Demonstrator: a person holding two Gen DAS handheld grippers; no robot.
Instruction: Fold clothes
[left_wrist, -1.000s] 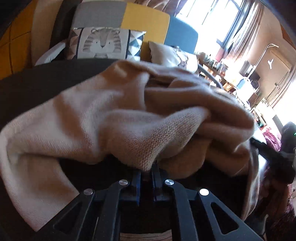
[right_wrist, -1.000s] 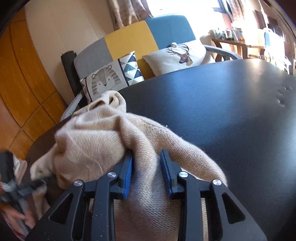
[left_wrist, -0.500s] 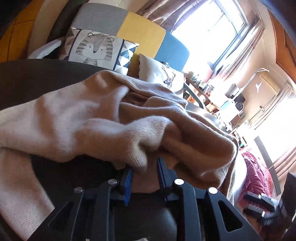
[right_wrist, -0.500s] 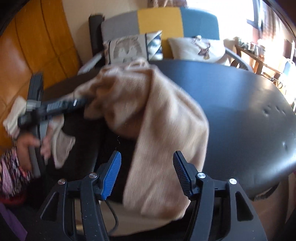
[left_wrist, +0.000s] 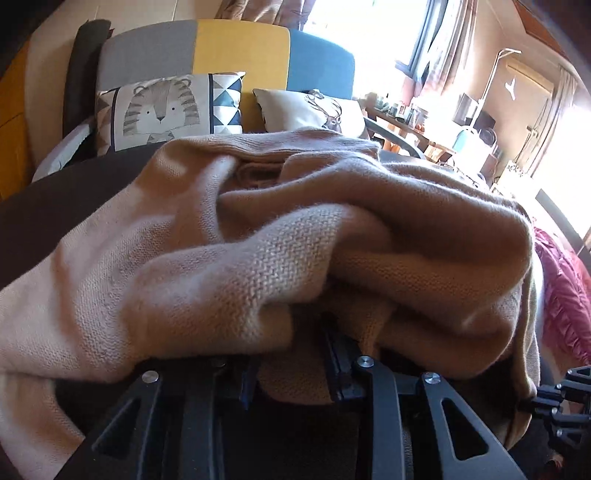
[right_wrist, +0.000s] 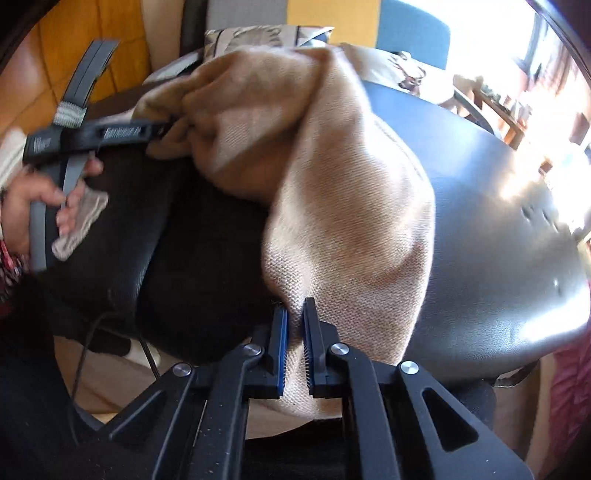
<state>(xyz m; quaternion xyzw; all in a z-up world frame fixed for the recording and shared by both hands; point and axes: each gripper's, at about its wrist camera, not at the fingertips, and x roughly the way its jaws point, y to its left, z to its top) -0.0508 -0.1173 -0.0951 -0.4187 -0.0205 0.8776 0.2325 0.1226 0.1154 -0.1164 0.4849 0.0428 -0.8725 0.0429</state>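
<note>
Dark and glossy, the round table (right_wrist: 498, 206) carries everything you are working on, with the patchwork sofa (left_wrist: 240, 51) and its tiger cushion (left_wrist: 162, 110) behind the far edge. Across the table lies the beige knitted sweater (right_wrist: 332, 177), bunched in loose rolls and heaped toward the far-left side, one end trailing over the near edge. No flat panel or clean crease shows anywhere, so I judge you are at the very start: the garment has yet to be spread out, and every fold is still to make.

Your right gripper (right_wrist: 295, 332) has just snapped closed and now pinches the knit at the near edge, the blue pads pressing a thin fold between them. Your left gripper (left_wrist: 290, 363) has just been widening; a wad of sweater sits between its jaws, but the cloth drapes over the tips and I cannot tell whether the pads still press on it. From the right wrist view you see that gripper reaching into the heap from the left edge, held by your hand (right_wrist: 33, 199).
</note>
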